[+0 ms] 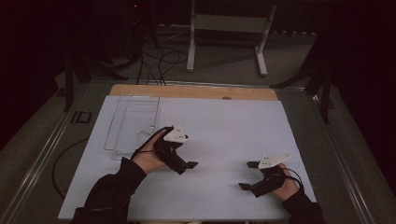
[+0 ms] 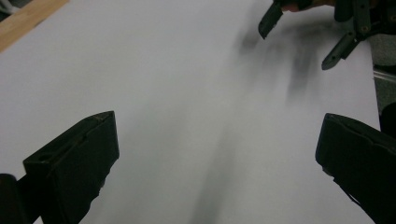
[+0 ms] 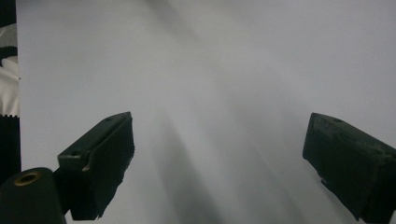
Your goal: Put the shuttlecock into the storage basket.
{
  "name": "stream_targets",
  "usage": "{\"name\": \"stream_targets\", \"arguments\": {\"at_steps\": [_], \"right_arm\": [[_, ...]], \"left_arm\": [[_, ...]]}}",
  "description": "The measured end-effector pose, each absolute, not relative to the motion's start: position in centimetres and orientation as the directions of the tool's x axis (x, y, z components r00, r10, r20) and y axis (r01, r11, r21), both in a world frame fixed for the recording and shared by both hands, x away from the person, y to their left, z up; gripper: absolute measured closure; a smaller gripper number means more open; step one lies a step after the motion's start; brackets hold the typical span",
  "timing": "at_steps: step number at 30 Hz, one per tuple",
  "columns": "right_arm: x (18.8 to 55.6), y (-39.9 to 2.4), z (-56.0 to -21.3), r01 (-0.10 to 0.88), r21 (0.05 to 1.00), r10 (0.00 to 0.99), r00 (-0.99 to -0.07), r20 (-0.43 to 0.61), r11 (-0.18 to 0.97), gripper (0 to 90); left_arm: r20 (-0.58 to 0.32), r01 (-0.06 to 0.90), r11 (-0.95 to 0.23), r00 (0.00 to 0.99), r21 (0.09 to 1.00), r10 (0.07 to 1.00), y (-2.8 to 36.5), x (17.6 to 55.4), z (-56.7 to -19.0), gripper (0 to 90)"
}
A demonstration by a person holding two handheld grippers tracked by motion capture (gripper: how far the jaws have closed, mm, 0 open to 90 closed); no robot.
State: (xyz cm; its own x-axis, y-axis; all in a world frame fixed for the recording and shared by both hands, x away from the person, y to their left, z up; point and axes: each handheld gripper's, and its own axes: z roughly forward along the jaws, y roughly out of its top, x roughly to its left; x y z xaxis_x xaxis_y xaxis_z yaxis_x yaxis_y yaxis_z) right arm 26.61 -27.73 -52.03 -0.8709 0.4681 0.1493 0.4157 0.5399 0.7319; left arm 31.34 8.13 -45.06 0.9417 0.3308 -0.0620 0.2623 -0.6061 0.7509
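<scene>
Both the left gripper (image 1: 189, 164) and right gripper (image 1: 248, 175) hovered over the white desk (image 1: 224, 126), jaws spread wide, holding nothing. The clear tray (image 1: 133, 122) sat just beyond the left gripper.

No text, label, brand or number can be read on anything here. The grey plate (image 1: 176, 135) on the left gripper (image 1: 184, 165) bears small dark specks, perhaps markings, too tiny to read.

Clear plastic rectangular tray (image 1: 132, 125): contents too faint to tell. Left gripper (image 1: 189, 164): far jaw hidden behind body. Black sleeves cut off by bottom edge.
</scene>
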Motion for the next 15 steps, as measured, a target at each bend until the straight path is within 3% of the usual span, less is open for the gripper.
{"name": "stream_targets", "arguments": {"at_steps": [15], "right_arm": [[26.5,-27.7,-52.1,0.412,0.732,0.466,-0.873,0.145,0.543,9.0]], "left_arm": [[-0.069,0.291,-0.621,0.932,0.728,0.355,9.3,29.6,-47.8,0.0]]}}
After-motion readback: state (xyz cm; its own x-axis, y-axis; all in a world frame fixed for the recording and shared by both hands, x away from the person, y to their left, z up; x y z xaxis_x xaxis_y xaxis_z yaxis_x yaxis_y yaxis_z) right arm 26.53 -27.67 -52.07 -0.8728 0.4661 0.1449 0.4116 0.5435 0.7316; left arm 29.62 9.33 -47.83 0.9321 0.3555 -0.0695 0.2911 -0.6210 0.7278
